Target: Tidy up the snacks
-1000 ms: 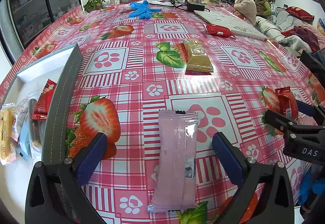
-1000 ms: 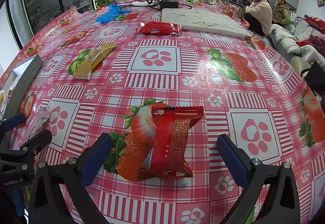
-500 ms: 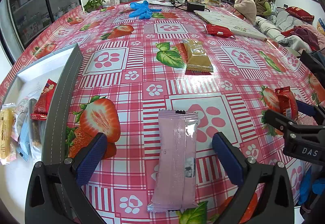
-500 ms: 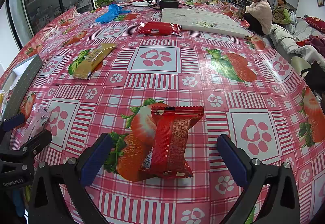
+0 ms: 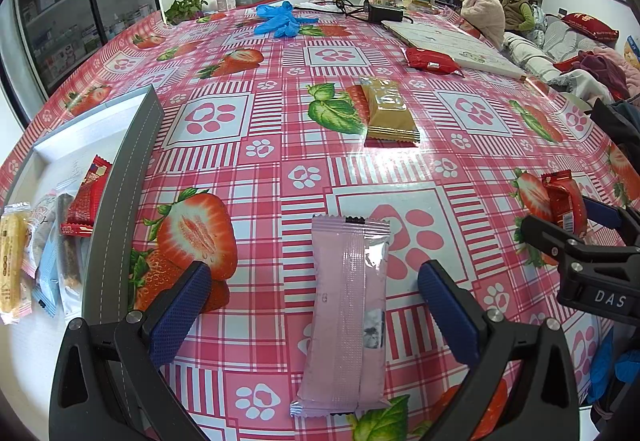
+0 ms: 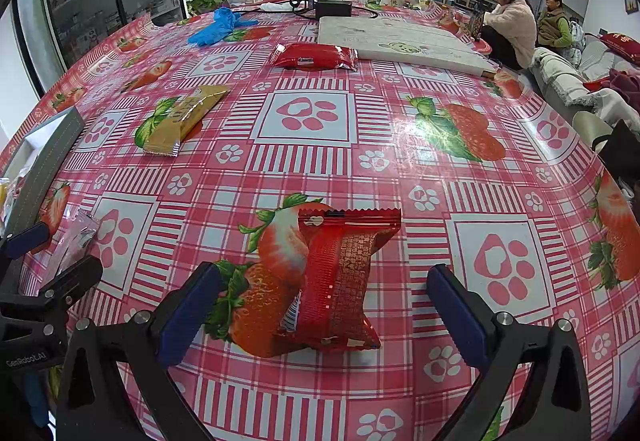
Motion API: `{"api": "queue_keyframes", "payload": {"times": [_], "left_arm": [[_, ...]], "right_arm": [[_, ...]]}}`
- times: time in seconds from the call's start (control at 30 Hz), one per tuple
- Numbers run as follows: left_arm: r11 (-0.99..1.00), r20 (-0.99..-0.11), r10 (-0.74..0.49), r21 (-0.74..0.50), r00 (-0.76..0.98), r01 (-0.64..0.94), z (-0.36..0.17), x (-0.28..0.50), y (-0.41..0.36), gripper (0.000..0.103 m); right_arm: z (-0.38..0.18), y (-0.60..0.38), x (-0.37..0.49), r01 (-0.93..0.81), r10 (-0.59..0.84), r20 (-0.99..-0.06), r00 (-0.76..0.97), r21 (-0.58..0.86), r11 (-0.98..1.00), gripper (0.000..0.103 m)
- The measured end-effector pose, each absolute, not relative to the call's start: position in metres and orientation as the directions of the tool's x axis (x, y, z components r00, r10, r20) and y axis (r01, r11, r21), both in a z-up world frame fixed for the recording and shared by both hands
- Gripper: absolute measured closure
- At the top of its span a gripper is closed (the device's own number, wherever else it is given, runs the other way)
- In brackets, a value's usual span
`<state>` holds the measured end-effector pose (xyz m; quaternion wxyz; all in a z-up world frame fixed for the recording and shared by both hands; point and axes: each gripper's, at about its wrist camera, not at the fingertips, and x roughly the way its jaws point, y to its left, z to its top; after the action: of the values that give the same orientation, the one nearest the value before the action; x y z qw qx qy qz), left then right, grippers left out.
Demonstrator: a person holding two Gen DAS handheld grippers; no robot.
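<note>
A pink snack packet point(image 5: 344, 313) lies flat on the strawberry tablecloth between the blue pads of my left gripper point(image 5: 314, 293), which stands open around it without touching. My right gripper point(image 6: 324, 299) is open too, with a red snack packet point(image 6: 340, 277) lying between its fingers. A grey-rimmed white tray point(image 5: 116, 197) at the left holds several wrapped snacks point(image 5: 48, 249). Farther out lie a gold packet point(image 5: 390, 115) and another red packet point(image 5: 430, 61). The right gripper's fingers point(image 5: 576, 245) show at the right of the left wrist view.
Blue gloves point(image 5: 280, 23), a black cable and adapter point(image 5: 384, 13) and a white flat board point(image 6: 396, 41) lie at the far side of the table. Two persons sit beyond the table's far right edge by a sofa with cushions.
</note>
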<state>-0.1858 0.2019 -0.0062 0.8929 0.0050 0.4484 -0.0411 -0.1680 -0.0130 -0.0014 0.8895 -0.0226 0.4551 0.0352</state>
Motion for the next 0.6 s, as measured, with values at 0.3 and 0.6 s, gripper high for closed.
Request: {"api": "queue_keyframes", "payload": {"times": [0.3, 0.6], "left_arm": [[0.997, -0.801, -0.069, -0.028, 0.595, 0.078, -0.0064, -0.1862, 0.202, 0.0], [0.997, -0.8, -0.069, -0.028, 0.595, 0.078, -0.0067, -0.1866, 0.202, 0.0]], "right_arm": [[-0.0014, -0.013, -0.168, -0.084, 0.042, -0.811, 0.583, -0.008, 0.996, 0.0], [-0.001, -0.0133, -0.1692, -0.093, 0.048, -0.815, 0.578, -0.007, 0.996, 0.0]]}}
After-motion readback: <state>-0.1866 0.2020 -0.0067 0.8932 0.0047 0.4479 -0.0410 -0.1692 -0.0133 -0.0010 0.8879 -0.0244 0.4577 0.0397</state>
